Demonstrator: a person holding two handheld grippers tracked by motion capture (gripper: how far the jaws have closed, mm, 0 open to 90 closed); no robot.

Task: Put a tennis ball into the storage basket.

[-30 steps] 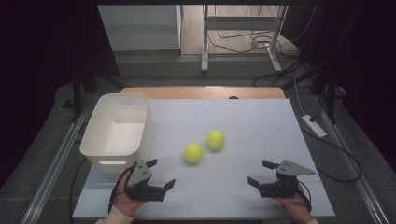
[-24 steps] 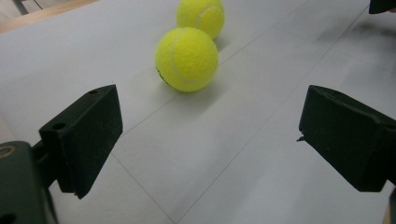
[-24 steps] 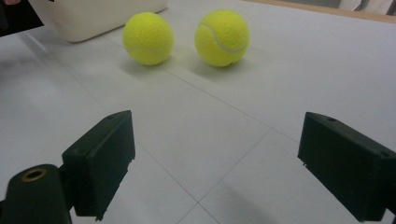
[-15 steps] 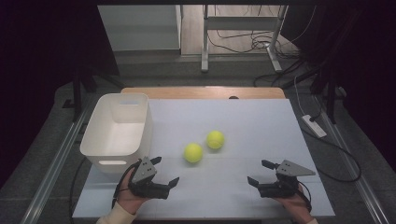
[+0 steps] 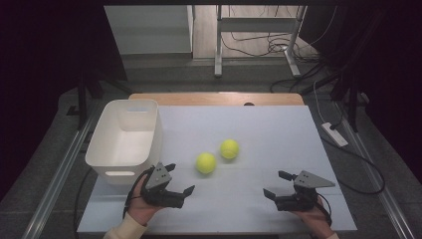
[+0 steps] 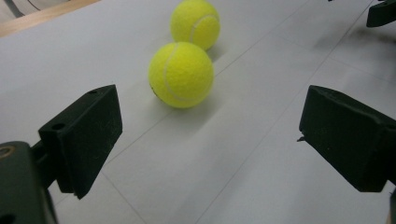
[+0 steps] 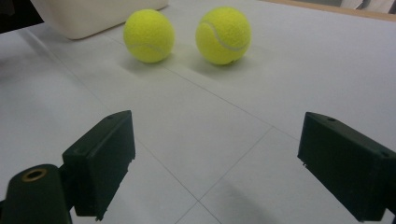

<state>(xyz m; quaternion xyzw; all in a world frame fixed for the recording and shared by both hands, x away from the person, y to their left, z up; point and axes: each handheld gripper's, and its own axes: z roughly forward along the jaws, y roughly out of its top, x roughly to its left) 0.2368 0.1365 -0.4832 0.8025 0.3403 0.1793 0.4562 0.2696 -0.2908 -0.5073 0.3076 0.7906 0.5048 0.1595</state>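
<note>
Two yellow-green tennis balls rest on the white table top, just beside each other but apart. The nearer tennis ball (image 5: 206, 163) lies in front of the left side, its curved white seam showing in the left gripper view. The farther tennis ball (image 5: 229, 149) sits slightly behind it and to its right.
</note>
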